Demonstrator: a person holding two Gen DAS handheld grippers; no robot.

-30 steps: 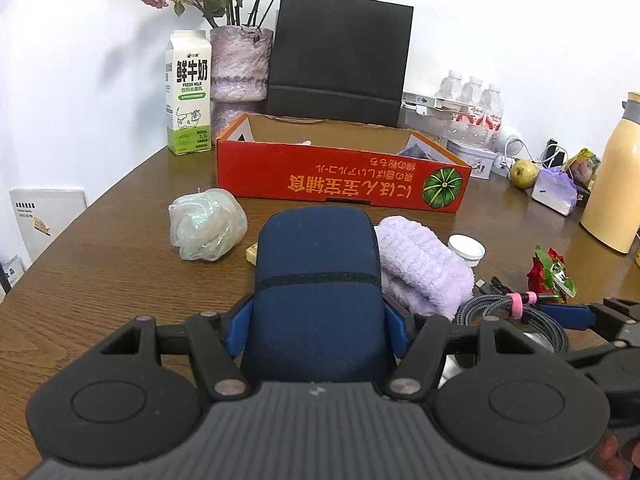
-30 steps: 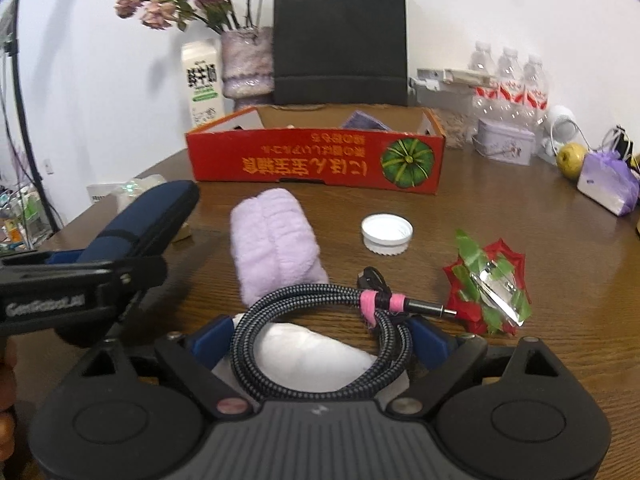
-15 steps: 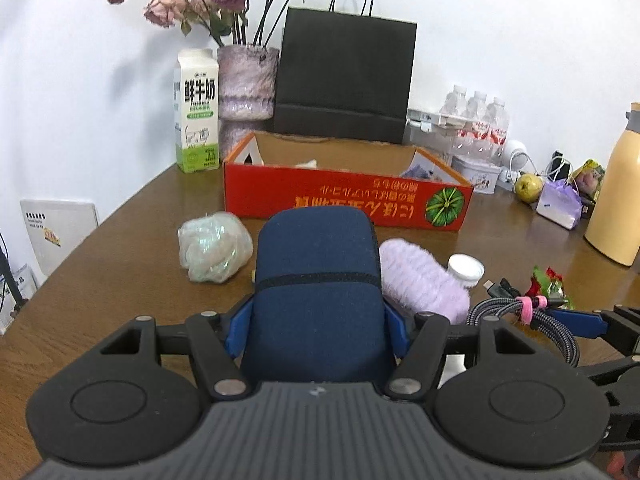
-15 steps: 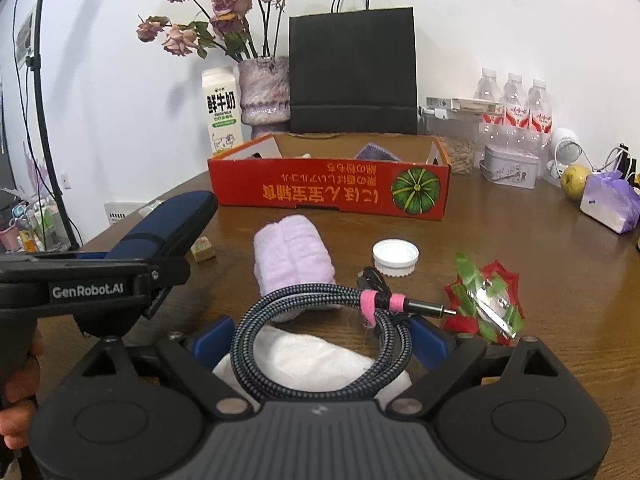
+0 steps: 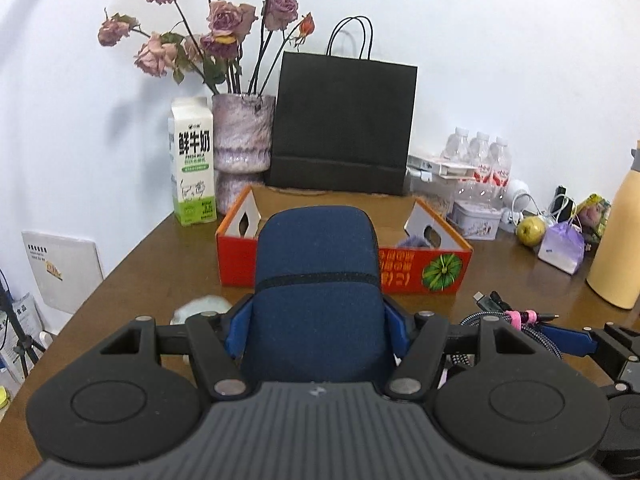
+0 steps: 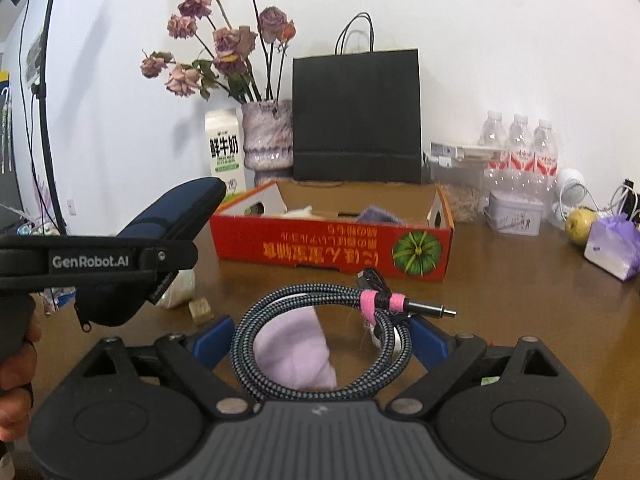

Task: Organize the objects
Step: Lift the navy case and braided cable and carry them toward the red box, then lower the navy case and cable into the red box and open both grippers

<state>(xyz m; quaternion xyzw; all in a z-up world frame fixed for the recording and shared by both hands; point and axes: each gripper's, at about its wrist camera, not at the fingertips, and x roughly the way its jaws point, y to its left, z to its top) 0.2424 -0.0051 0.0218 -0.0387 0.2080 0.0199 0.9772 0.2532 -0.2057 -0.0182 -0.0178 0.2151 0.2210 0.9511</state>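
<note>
Between the blue pads of the left tongs (image 5: 316,320): navy fabric zip case (image 5: 316,280), clamped on both sides, lifted clear of the brown wooden desk (image 5: 152,272), nose tilted toward the red cardboard box with a green pumpkin print (image 5: 436,268). Across the right tongs (image 6: 320,340): coiled black-and-white braided cable with pink ties (image 6: 320,320), jaws set wide, each blue pad against an outer edge of the coil, plug end jutting right, coil held off the desk. Below the coil, on the desk: lilac fluffy cloth roll (image 6: 296,348). Near the case, lower left: small tan cube (image 6: 200,310) beside a pale crumpled plastic wad (image 6: 180,286). Inside the open box: purple and whitish soft items, not clearly identifiable. Behind the box, along the white wall: milk carton (image 5: 192,160), mottled purple vase of dried roses (image 5: 242,136), black paper bag with handles (image 5: 344,124), pack of water bottles (image 5: 480,160). Far right: yellow-green apple (image 5: 530,230), cream flask (image 5: 618,236).
</note>
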